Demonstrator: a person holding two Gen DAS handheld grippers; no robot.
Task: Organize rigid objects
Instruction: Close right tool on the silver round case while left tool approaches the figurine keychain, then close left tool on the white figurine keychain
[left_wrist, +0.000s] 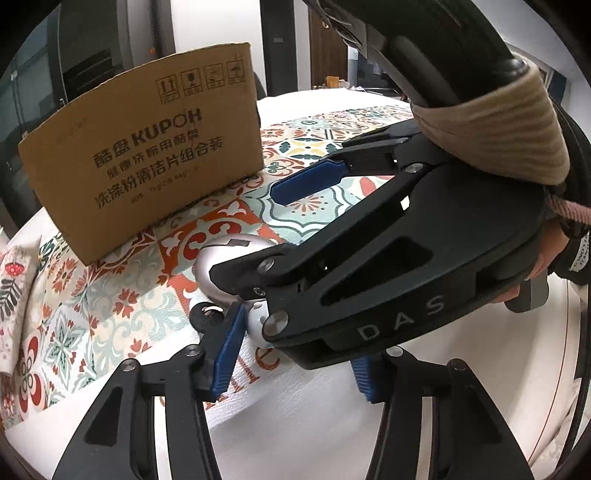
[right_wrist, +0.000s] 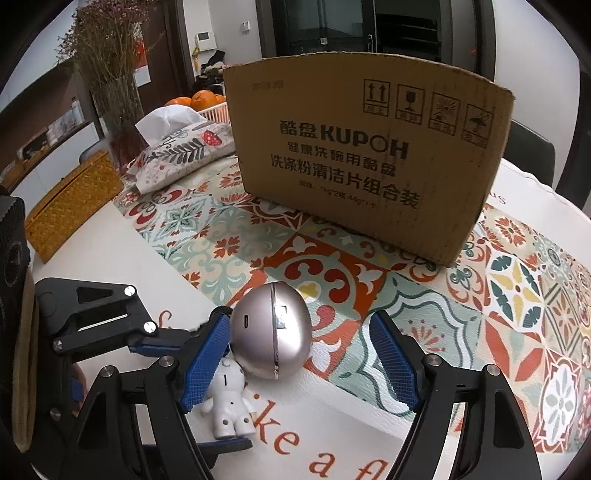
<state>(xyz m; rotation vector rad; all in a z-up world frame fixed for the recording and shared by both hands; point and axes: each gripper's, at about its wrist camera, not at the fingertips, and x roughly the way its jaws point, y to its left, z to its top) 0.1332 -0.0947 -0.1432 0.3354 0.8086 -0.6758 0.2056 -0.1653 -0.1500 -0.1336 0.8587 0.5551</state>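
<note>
**Op:** Status: I'm at the pick step w/ the right gripper (right_wrist: 299, 365). Jaws spread wide, nothing held yet. The silver egg-shaped gadget (right_wrist: 271, 330) sits between the blue pads (right_wrist: 393, 363), close to the left-hand pad, clear gap on the other side.

**Sup:** Where's it resting exactly?

**Op:** On the table, right at the edge where the patterned tile mat (right_wrist: 517, 280) meets the white lettered cloth (right_wrist: 332, 424). A small white figurine (right_wrist: 229, 402) lies touching or just beside the egg, partly under my left-hand pad.

**Sup:** And the left gripper?

**Op:** Left gripper (left_wrist: 295, 365) is also released, empty, as far as I can see. It hovers near the same spot; the right gripper's body blocks most of its view, so I only catch slivers of the egg there (left_wrist: 221, 254).

**Sup:** Destination?

**Op:** Prob the cardboard box (right_wrist: 369, 155), upright on the mat behind the egg, well apart from it. Can't see inside from here.

**Sup:** Next move?

**Op:** My read: centre the jaws on the egg, then close. Smooth rounded shell, so I'd guess it squirts out if the pads bite off-centre. Also need to keep the figurine out of the pinch, since it's v. close to that pad. Then lift high enough to clear the box wall.
</note>
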